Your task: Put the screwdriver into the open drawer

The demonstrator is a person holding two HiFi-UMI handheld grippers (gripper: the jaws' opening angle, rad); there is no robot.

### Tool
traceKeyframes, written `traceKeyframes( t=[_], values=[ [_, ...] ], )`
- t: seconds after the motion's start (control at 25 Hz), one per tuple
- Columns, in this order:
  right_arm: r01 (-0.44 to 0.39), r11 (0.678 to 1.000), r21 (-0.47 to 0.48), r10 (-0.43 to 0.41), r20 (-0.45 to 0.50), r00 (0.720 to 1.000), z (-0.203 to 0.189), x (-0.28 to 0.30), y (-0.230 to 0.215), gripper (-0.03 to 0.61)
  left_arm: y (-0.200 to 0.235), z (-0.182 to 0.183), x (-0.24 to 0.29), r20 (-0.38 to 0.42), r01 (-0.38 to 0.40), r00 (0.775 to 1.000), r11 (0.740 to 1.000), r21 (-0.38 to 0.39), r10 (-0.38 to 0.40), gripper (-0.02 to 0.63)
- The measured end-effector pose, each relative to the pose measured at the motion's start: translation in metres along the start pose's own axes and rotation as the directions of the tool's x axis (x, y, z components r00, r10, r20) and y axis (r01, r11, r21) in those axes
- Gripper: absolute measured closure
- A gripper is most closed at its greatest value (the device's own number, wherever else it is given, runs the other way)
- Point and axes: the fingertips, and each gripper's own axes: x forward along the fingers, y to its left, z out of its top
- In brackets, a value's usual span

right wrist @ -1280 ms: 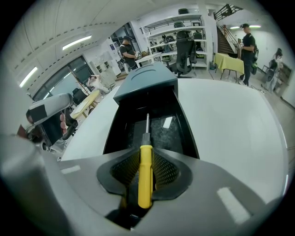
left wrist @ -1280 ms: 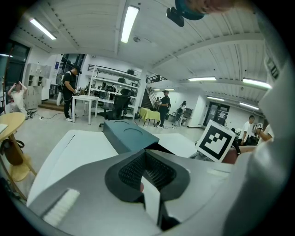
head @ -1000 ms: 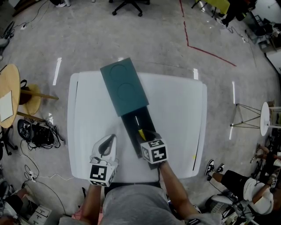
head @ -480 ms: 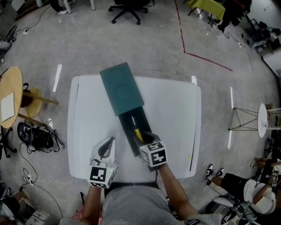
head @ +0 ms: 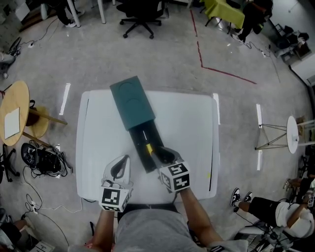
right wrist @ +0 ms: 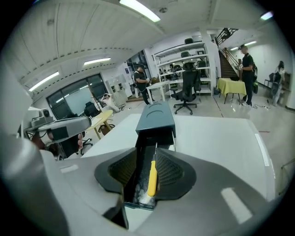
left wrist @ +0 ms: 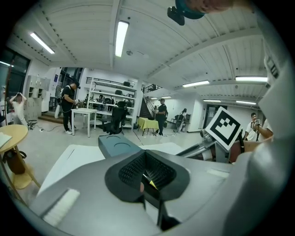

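Note:
The yellow-handled screwdriver (head: 148, 147) lies lengthwise in the open dark drawer (head: 139, 142) of the teal box (head: 132, 102). In the right gripper view the screwdriver (right wrist: 151, 177) shows through the gap between the jaws, down on the drawer floor (right wrist: 138, 184). My right gripper (head: 161, 154) hovers above the drawer's near end. Its jaws are closing with nothing between them, and the pads do not touch the tool. My left gripper (head: 124, 160) hangs over the white table (head: 187, 128) left of the drawer. Its jaws stand slightly apart and empty (left wrist: 150, 177).
The teal box sits at the table's far middle, angled left. Off the table stand a round wooden table (head: 12, 110) and cables (head: 42, 152) at left, an office chair (head: 140, 12) beyond, and a tripod stand (head: 290, 133) at right. A seated person (head: 275, 209) is at lower right.
My right gripper has lifted up and back from the screwdriver, which stays lying in the drawer. My left gripper has risen a little too.

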Motion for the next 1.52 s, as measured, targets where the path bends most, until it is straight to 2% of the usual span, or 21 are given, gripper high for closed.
traceKeyframes(
  t=[0.4, 0.8, 0.96, 1.28, 1.52],
  values=[
    [0.031, 0.999, -0.033, -0.025, 0.163, 0.986, 0.021, -0.054, -0.001, 0.463, -0.017, 0.025, -0.022, 0.066, -0.033, 0.997, 0.999, 0.030, 0.031, 0.603],
    [0.085, 0.996, -0.042, -0.064, 0.356, 0.932, 0.031, -0.123, -0.012, 0.486, -0.047, 0.041, -0.045, 0.122, -0.049, 0.992, 0.996, 0.070, 0.040, 0.603],
    [0.095, 0.991, -0.096, -0.046, 0.418, 0.907, 0.032, -0.148, -0.008, 0.491, -0.060, 0.046, -0.053, 0.140, -0.058, 0.989, 0.995, 0.084, 0.046, 0.602],
    [0.115, 0.984, -0.133, -0.035, 0.495, 0.868, 0.018, -0.185, -0.006, 0.502, -0.084, 0.044, -0.070, 0.156, -0.066, 0.987, 0.993, 0.094, 0.050, 0.603],
    [0.144, 0.983, -0.115, -0.068, 0.501, 0.863, -0.003, -0.203, -0.015, 0.527, -0.100, 0.037, -0.076, 0.147, -0.055, 0.988, 0.993, 0.105, 0.039, 0.603]
  ],
)
